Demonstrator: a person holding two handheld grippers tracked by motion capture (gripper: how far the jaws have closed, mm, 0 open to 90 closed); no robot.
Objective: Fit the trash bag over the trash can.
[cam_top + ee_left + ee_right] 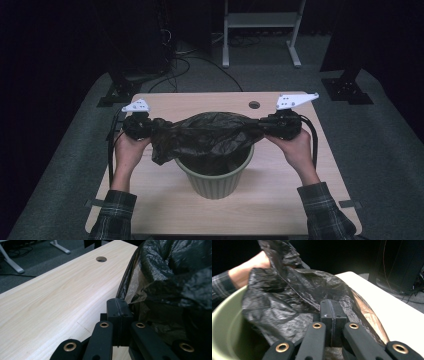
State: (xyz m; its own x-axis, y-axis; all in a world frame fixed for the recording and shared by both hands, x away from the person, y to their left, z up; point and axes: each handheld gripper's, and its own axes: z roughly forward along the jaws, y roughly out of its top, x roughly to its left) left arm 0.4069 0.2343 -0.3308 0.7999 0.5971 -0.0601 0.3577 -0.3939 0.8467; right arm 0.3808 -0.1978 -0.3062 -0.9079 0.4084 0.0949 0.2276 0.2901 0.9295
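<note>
Black, crinkled bin bag [207,134] hangs stretched above the green bin [216,177], each tool [150,125] [263,124] clamped on it.

Thin crinkled black plastic bag [207,134] is looking glossy; ribbed green bin [216,181] matt; surface [280,190] is showing pale smooth woodgrain.

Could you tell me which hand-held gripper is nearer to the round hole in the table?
Right. The right hand-held gripper is just beside the hole; the left hand-held gripper is across the bag.
</note>
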